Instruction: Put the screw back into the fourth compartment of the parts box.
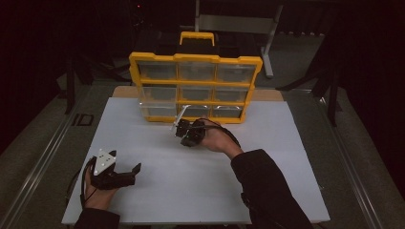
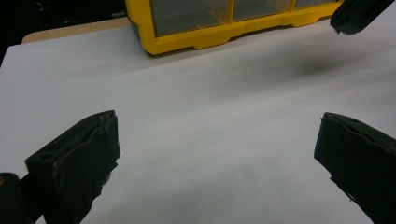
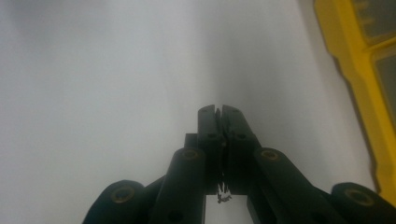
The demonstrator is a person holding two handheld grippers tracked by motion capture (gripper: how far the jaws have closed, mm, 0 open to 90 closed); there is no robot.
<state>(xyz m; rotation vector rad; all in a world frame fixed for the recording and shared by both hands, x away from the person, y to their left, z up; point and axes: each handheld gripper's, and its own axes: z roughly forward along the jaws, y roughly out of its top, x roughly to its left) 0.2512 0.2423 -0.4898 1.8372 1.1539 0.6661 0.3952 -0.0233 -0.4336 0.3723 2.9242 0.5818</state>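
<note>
A yellow organiser case (image 1: 197, 58) with clear-fronted compartments stands upright at the back of the white table top (image 1: 191, 186). My right gripper (image 1: 176, 130) hovers just in front of its bottom row, with its jaws pointing left and shut. In the right gripper view the right gripper (image 3: 218, 110) has its pads pressed together over the white surface. A tiny glinting bit shows low in the slit between them, and I cannot tell what it is. My left gripper (image 1: 127, 163) rests at the front left and stands open, as the left gripper (image 2: 217, 158) holds nothing between its wide-set jaws.
The case's yellow frame (image 2: 196, 43) lies ahead of the left gripper, and the case's edge (image 3: 359, 84) runs along the right of the right gripper view. A dark floor and a metal rail (image 1: 43, 157) flank the table. A grey stand (image 1: 239, 24) sits behind the case.
</note>
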